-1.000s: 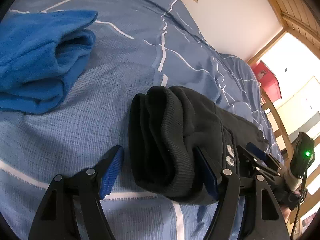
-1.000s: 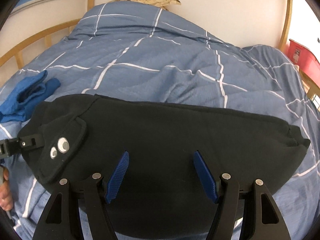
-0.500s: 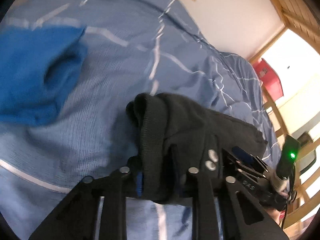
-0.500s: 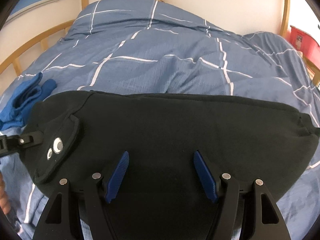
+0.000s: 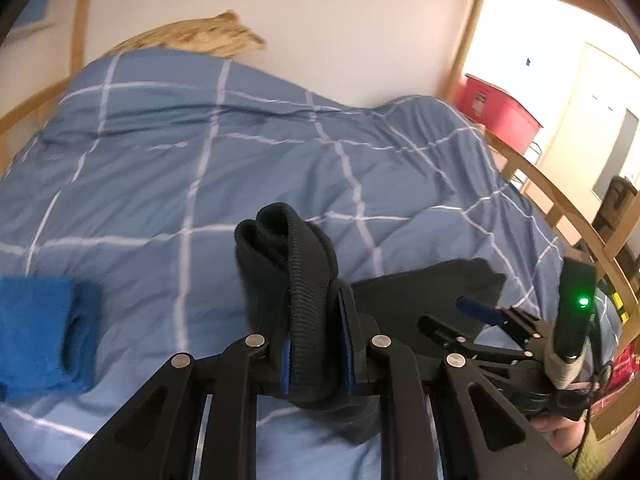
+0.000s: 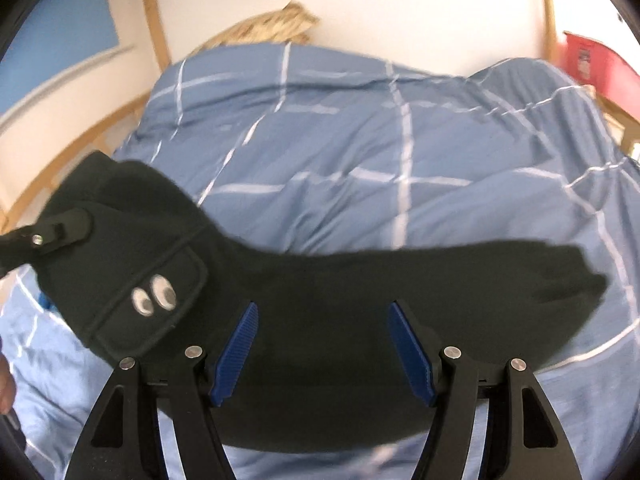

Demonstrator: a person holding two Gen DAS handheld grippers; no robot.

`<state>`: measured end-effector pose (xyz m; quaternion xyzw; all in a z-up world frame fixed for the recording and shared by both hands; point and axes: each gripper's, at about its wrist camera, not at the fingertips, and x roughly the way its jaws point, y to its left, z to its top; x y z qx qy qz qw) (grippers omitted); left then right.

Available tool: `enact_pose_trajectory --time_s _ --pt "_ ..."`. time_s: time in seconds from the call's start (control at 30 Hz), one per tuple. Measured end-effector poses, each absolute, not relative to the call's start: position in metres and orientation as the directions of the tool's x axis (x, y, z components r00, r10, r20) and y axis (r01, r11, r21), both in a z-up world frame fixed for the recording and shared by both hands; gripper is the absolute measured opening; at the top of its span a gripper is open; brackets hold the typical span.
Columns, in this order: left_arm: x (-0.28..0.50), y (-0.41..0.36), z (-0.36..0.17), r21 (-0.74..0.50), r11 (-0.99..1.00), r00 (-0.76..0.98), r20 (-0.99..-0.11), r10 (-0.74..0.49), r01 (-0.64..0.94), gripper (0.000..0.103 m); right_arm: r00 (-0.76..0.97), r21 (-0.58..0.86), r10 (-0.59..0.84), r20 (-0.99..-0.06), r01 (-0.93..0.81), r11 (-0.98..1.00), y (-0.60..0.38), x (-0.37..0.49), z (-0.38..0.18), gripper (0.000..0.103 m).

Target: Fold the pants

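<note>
The left gripper [image 5: 314, 354] had just closed on the black pants' [image 6: 320, 320] ribbed waistband [image 5: 308, 280], lifting it off the bed [image 5: 200, 160]; the right gripper [image 6: 324, 344] fingers stood apart, unclamped. Next, probably, carrying the waistband over.

We find open blue duvet [image 5: 248, 152] beyond the black pants [image 6: 320, 304]. A folded blue cloth [image 5: 40, 340] obstructs the left; a wooden bed rail [image 5: 568, 208] bounds the right.
</note>
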<state>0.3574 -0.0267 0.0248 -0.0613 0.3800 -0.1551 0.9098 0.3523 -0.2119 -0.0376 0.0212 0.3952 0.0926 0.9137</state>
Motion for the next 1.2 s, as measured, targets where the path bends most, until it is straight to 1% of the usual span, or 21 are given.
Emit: enact_pose_trajectory --time_s 0.2,0.37,0.57,0.73,0.83,0.9,0.93,0.97,1.03,1.1,1.13,1.17,1.2 --pt "0.388 -0.128 0.038 -0.186 0.925 0.637 -0.679 -0.365 0.332 0.018 0.719 0.096 0.108 -0.687 -0.058 0.994 -0.297 0.355 -0.006 0.067" --pt "0.407 -0.212 0.032 -0.136 0.899 0.598 -0.704 -0.383 0.416 0.018 0.744 0.157 0.067 -0.665 0.051 0.986 -0.37 0.352 0.001 0.067" --pt "0.419 -0.301 0.01 -0.083 0.856 0.544 -0.74 -0.396 0.51 0.018 0.743 0.245 -0.001 -0.67 0.221 0.944 -0.447 0.345 -0.024 0.067" --pt "0.428 -0.351 -0.019 -0.041 0.834 0.501 -0.782 -0.37 0.551 0.018 0.729 0.251 -0.032 -0.683 0.277 0.927 -0.477 0.338 -0.048 0.067" --pt "0.434 -0.363 -0.035 -0.076 0.82 0.444 -0.811 -0.381 0.567 0.019 0.724 0.246 -0.043 -0.688 0.288 0.925 -0.485 0.334 -0.06 0.067" --pt "0.432 -0.365 -0.033 -0.122 0.8 0.416 -0.802 -0.428 0.588 0.027 0.73 0.235 -0.052 -0.681 0.286 0.929 -0.487 0.33 -0.064 0.068" --pt "0.429 -0.367 -0.028 -0.129 0.794 0.421 -0.792 -0.443 0.594 0.036 0.733 0.23 -0.058 -0.678 0.286 0.93 -0.488 0.328 -0.065 0.068" --pt "0.426 -0.365 -0.023 -0.133 0.792 0.431 -0.779 -0.455 0.596 0.043 0.736 0.228 -0.061 -0.674 0.285 0.931 -0.488 0.325 -0.065 0.067" --pt "0.415 -0.355 -0.009 -0.131 0.784 0.457 -0.749 -0.48 0.607 0.043 0.739 0.217 -0.077 -0.669 0.293 0.931 -0.491 0.325 -0.063 0.067" --pt "0.402 -0.337 0.005 -0.096 0.795 0.512 -0.718 -0.472 0.598 0.049 0.753 0.215 -0.078 -0.654 0.284 0.935 -0.491 0.322 -0.057 0.067" --pt "0.395 -0.324 0.009 -0.082 0.808 0.54 -0.703 -0.462 0.584 0.054 0.762 0.216 -0.075 -0.643 0.275 0.937 -0.489 0.32 -0.053 0.067" --pt "0.386 -0.308 0.011 -0.086 0.817 0.564 -0.682 -0.465 0.57 0.059 0.769 0.219 -0.073 -0.635 0.269 0.938 -0.488 0.319 -0.05 0.067" --pt "0.38 -0.292 0.01 -0.097 0.82 0.576 -0.666 -0.474 0.564 0.061 0.783 0.223 -0.065 -0.618 0.254 0.941 -0.484 0.316 -0.045 0.067"
